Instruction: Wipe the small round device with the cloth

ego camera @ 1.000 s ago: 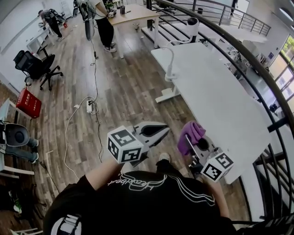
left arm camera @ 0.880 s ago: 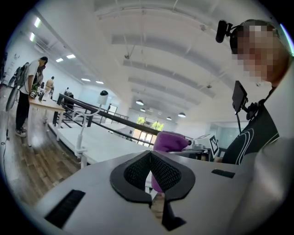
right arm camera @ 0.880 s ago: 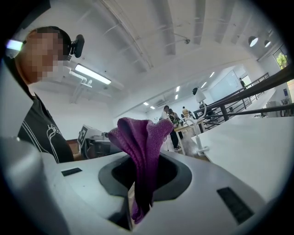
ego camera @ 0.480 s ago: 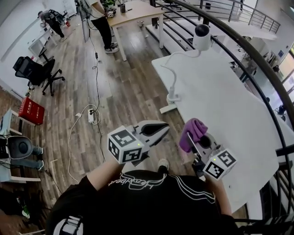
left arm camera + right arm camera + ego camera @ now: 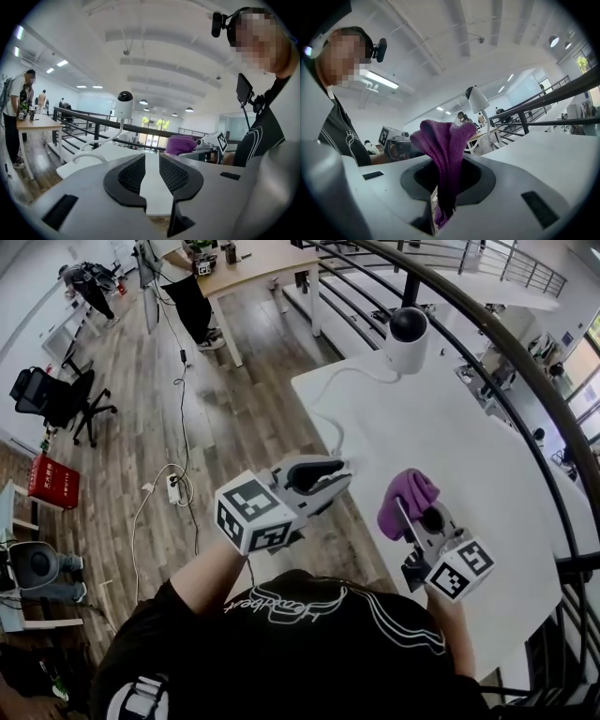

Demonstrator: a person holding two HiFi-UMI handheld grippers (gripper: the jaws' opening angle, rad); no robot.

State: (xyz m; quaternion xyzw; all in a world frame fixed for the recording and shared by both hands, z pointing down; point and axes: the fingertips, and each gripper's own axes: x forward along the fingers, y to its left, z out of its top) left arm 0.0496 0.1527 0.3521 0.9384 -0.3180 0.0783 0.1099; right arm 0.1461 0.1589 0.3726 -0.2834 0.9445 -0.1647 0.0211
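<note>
The small round device [image 5: 408, 334], a white camera head with a black dome, stands on a white gooseneck at the far end of the white table [image 5: 478, 437]. It also shows in the left gripper view [image 5: 124, 103] and the right gripper view [image 5: 477, 99]. My right gripper [image 5: 410, 518] is shut on a bunched purple cloth [image 5: 405, 501] [image 5: 444, 145], held above the table's near part and well short of the device. My left gripper [image 5: 339, 472] [image 5: 151, 168] hovers at the table's left edge; its jaws are opening, with nothing between them.
The gooseneck [image 5: 342, 390] curves down to the table's left edge. A dark curved railing [image 5: 525, 362] runs along the table's far right side. A wooden desk [image 5: 244, 263], an office chair [image 5: 47, 395], a red box [image 5: 53, 481] and a floor cable [image 5: 169, 484] lie to the left.
The table and the device have come nearer in the head view. Both grippers now hang over the table's near edge. The right gripper still holds the cloth.
</note>
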